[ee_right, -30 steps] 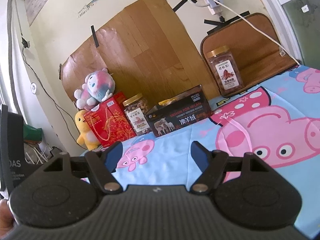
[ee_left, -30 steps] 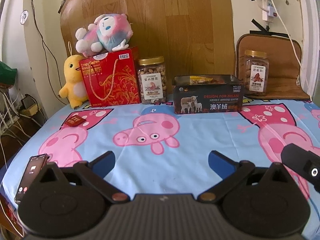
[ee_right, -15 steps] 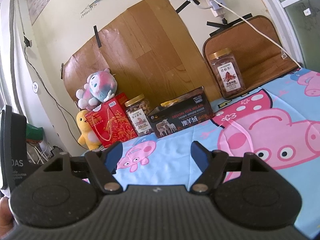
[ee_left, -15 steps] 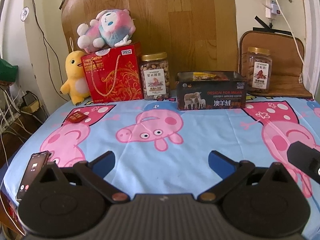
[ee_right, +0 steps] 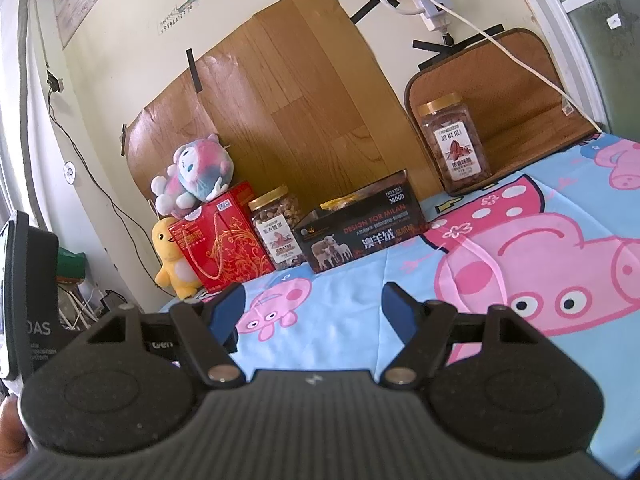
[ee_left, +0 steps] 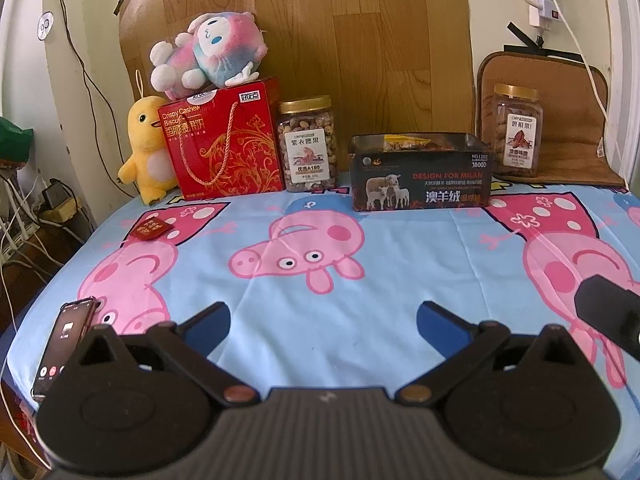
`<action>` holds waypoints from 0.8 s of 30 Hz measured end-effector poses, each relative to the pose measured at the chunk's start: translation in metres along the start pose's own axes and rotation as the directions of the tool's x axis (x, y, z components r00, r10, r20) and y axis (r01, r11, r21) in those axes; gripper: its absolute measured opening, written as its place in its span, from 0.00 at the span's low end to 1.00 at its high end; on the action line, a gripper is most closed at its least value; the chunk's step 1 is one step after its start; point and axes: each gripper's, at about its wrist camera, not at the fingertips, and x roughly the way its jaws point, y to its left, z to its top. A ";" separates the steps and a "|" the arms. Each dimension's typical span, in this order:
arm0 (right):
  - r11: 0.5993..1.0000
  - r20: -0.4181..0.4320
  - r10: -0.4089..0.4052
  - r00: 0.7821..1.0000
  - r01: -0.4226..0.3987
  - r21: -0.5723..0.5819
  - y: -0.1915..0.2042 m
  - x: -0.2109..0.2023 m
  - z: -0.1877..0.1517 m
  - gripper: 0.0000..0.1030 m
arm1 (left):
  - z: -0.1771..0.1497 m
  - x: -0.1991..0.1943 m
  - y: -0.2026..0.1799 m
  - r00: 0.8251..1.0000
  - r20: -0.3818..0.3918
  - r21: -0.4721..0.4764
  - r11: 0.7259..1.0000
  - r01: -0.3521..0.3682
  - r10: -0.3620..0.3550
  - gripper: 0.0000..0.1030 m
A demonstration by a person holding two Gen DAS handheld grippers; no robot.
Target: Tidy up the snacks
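Observation:
Along the back of the table stand a red cashew biscuit box [ee_left: 224, 144] [ee_right: 220, 246], a jar of nuts [ee_left: 307, 144] [ee_right: 278, 232], a dark open box [ee_left: 420, 174] [ee_right: 360, 228] with snack packets inside, and a second jar [ee_left: 516, 136] [ee_right: 456, 144] at the right. A small red packet [ee_left: 151, 229] lies on the cloth at the left. My left gripper [ee_left: 323, 322] is open above the near cloth, holding nothing. My right gripper [ee_right: 312, 304] is open too, empty, well short of the boxes.
A pink-blue plush [ee_left: 208, 54] lies on the red box, with a yellow duck plush [ee_left: 148, 148] beside it. A phone [ee_left: 64, 346] rests at the table's near left edge. The pig-print cloth [ee_left: 304, 248] covers the table. Cables hang off the left side.
Both grippers have tilted or drawn back slightly, so the back row sits a little lower and farther in the views. Neither gripper's opening has changed.

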 end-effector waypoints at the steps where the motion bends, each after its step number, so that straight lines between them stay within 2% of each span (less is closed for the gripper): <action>1: 1.000 0.000 0.000 1.000 0.000 0.000 0.000 0.000 0.000 0.75 | 0.000 0.000 0.000 1.000 -0.003 -0.001 1.000 0.001 -0.001 1.00; 24: 1.000 -0.004 -0.002 1.000 0.002 -0.012 0.003 0.001 0.001 0.75 | 0.002 0.000 0.001 1.000 0.006 0.034 0.999 -0.008 0.007 1.00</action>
